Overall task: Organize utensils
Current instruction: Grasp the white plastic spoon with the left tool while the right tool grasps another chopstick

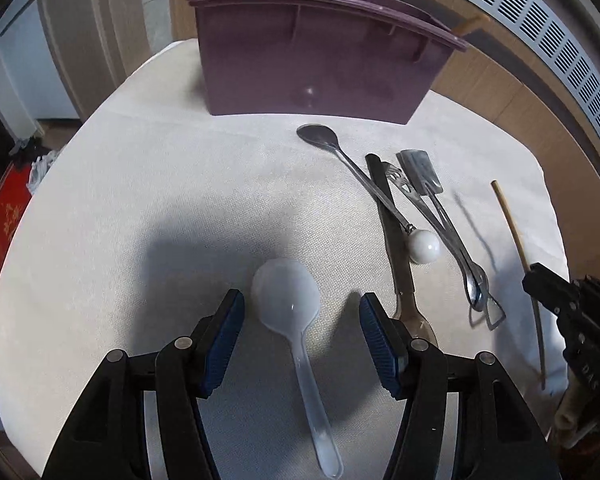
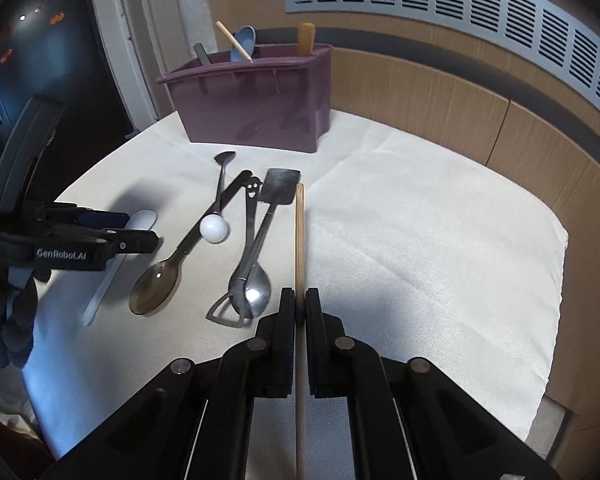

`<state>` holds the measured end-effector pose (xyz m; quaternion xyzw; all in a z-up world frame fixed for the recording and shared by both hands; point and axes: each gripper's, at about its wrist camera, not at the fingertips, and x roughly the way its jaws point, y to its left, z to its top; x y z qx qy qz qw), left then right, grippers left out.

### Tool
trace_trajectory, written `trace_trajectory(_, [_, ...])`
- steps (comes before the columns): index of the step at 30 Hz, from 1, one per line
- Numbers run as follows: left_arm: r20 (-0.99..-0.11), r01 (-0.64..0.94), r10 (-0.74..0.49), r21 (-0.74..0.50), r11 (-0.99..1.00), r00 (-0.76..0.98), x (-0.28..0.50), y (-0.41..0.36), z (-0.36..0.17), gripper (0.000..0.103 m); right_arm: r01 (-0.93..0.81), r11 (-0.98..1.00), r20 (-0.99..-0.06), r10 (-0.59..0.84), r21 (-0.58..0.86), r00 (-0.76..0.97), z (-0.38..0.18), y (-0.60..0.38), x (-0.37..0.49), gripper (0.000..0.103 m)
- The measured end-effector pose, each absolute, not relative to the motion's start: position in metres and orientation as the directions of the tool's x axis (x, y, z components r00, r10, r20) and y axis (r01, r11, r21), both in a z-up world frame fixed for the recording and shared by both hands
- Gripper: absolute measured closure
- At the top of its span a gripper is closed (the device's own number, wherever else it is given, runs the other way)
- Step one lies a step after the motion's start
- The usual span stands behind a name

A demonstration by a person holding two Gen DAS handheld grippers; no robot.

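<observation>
- Holding a wooden chopstick (image 2: 299, 248) in my right gripper (image 2: 299, 300), I see its two fingers closed tight on the stick, which runs forward between them and points toward the purple utensil caddy (image 2: 256, 108).
- My left gripper (image 1: 302, 316) hangs low over the translucent plastic spoon (image 1: 296, 312); its blue pads (image 1: 226, 332) stand wide apart on both sides of the spoon neck and do not touch it, so nothing is held there.
- I judge that two steps are in hand together: the chopstick is picked up and must go to the caddy, and the plastic spoon is about to be grasped.
- For the next move, I think the left fingers must go a little lower and close on the thin handle just behind the bowl, because the spoon lies flat on the white cloth (image 1: 140, 200).
- The right gripper will need to tip the stick more upright before it can drop into a compartment.
- The caddy stands at the far edge of the table and has dividers inside. It already holds a blue spoon (image 2: 244, 42), another chopstick (image 2: 234, 40) leaning on it, a dark handle (image 2: 201, 54) on the left and a wooden handle (image 2: 306, 38) on the right.
- I cannot tell exactly which compartment each one is in.
- Between the grippers a metal spoon with a white ball end (image 1: 424, 246), a brown spoon (image 2: 156, 284), a small spatula (image 2: 280, 188) and one more metal spoon (image 2: 256, 286) still wait on the cloth.
</observation>
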<state>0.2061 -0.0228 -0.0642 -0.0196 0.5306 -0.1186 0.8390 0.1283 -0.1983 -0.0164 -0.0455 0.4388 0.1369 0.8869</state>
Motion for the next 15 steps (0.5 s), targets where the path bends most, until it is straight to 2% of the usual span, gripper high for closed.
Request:
trace_trajectory(1, [-0.89,0.17,-0.196,-0.136,0.976,0.412,0.207,-0.024,-0.063,0.052,-0.283,0.958,-0.787,0.202,0.037,0.582,-0.014,-0.199,0.13,0.098])
trace_trajectory(2, [-0.888,0.168,-0.179,-0.118,0.979,0.423,0.206,-0.025,-0.063,0.069,-0.284,0.958,-0.784,0.204,0.038,0.586,-0.014,-0.199,0.129,0.098])
trace_trajectory(5, [-0.87,0.178,-0.211,-0.145,0.973,0.446,0.204,-0.023,-0.058,0.068,-0.284,0.957,-0.781,0.226,0.064,0.583,-0.012,-0.199,0.13,0.098])
trace_trajectory(12, [-0.77,0.224,-0.261,-0.157,0.962,0.582,0.185,-0.017,-0.031,0.068,-0.303,0.94,-0.788,0.304,0.157,0.535,-0.012,-0.2,0.132,0.097])
trace_trajectory(15, [-0.717,0.224,-0.282,-0.178,0.958,0.637,0.179,-0.008,-0.017,0.068,-0.293,0.944,-0.789,0.297,0.155,0.539,-0.011,-0.199,0.133,0.097])
